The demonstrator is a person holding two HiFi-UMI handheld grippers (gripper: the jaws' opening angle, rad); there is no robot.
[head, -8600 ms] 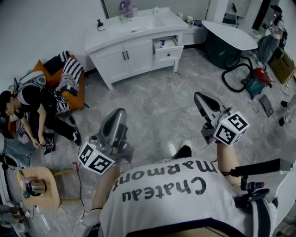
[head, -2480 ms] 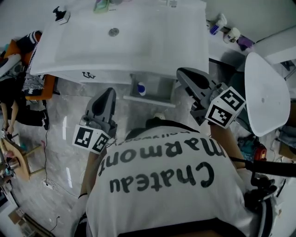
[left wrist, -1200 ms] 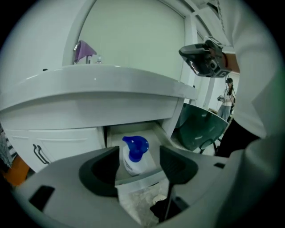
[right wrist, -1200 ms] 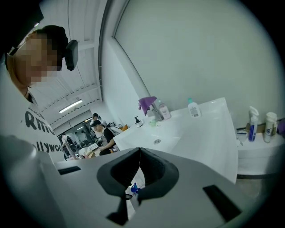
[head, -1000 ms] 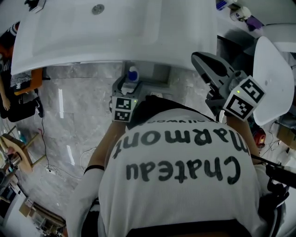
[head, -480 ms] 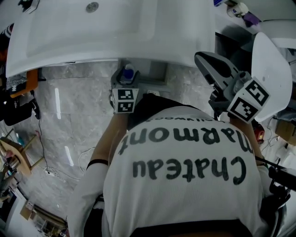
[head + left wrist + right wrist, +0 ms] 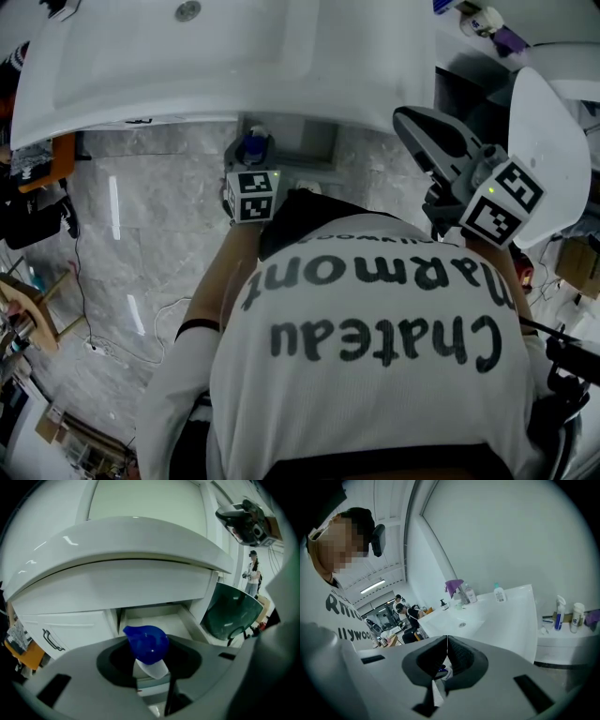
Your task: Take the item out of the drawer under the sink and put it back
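Observation:
A white bottle with a blue cap (image 7: pixel 146 644) stands at the open drawer (image 7: pixel 187 620) under the white sink top (image 7: pixel 234 56). My left gripper (image 7: pixel 146 657) reaches down to the drawer, and its jaws are closing, with the bottle's cap and neck between the tips and both sides touching it. From the head view, the left gripper (image 7: pixel 249 161) and the blue cap (image 7: pixel 254 144) sit just below the sink's front edge, at the drawer (image 7: pixel 314 141). My right gripper (image 7: pixel 405 117) is held up on the right, shut and empty (image 7: pixel 446 638).
A cabinet door with a dark handle (image 7: pixel 51 639) is left of the drawer. A dark green tub (image 7: pixel 232 613) and a white round tabletop (image 7: pixel 553 131) stand on the right. Bottles (image 7: pixel 560 613) line the side counter; more stand behind the basin (image 7: pixel 499 593). Grey marble floor (image 7: pixel 141 244) lies left.
The left gripper has moved a little further in over the drawer, and its jaws have come in around the bottle's cap. The right gripper has hardly moved.

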